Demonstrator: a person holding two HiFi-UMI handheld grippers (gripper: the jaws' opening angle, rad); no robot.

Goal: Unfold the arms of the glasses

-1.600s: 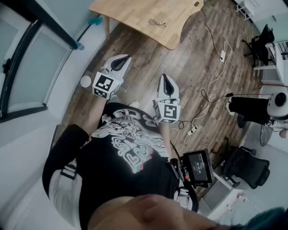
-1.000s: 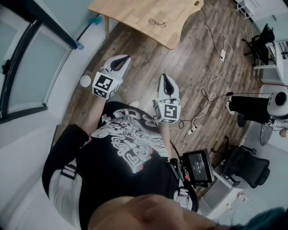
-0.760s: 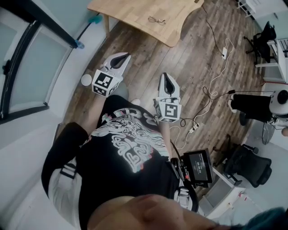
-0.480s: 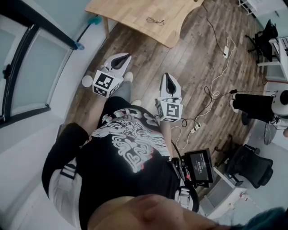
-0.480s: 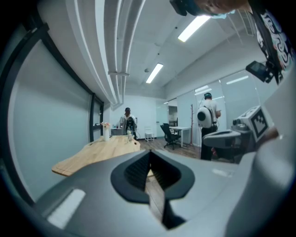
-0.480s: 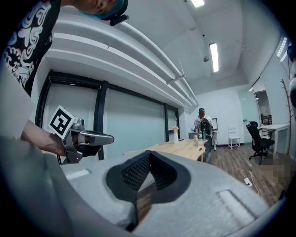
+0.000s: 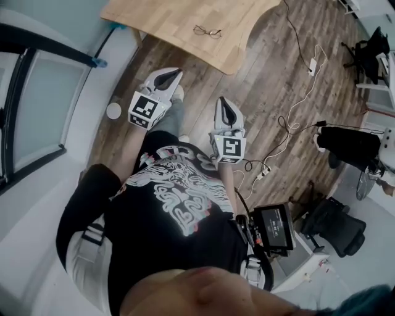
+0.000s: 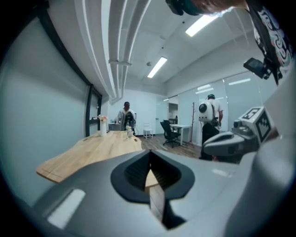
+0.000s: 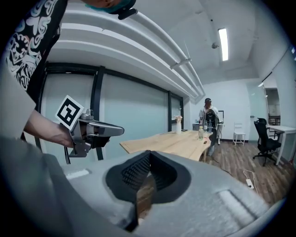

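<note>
1. Glasses [image 7: 207,31] lie on the wooden worktop [image 7: 160,18] in the head view, close to the worktop edge that faces the person. They are too small to tell how their arms stand. Both tools hang off the worktop, over the plank floor [image 7: 271,80] and well apart from the glasses. The left hand-held gripper [image 7: 171,74] is just short of the worktop's near edge, and the right hand-held gripper [image 7: 224,103] is farther back from it.
2. In the left gripper view, the left hand-held gripper [image 8: 149,152] is clenched, jaws pressed together with nothing between them. The worktop [image 8: 92,148] stretches ahead beyond the tips, with a vase [image 8: 102,126] at its far end. The right hand-held gripper [image 8: 229,144] shows to the right of the worktop.
3. In the right gripper view, the right hand-held gripper [image 9: 148,153] is likewise clenched on nothing. The worktop [image 9: 171,142] lies ahead and carries a bottle [image 9: 200,132]. The left hand-held gripper [image 9: 104,131] shows to the left of the worktop.
</note>
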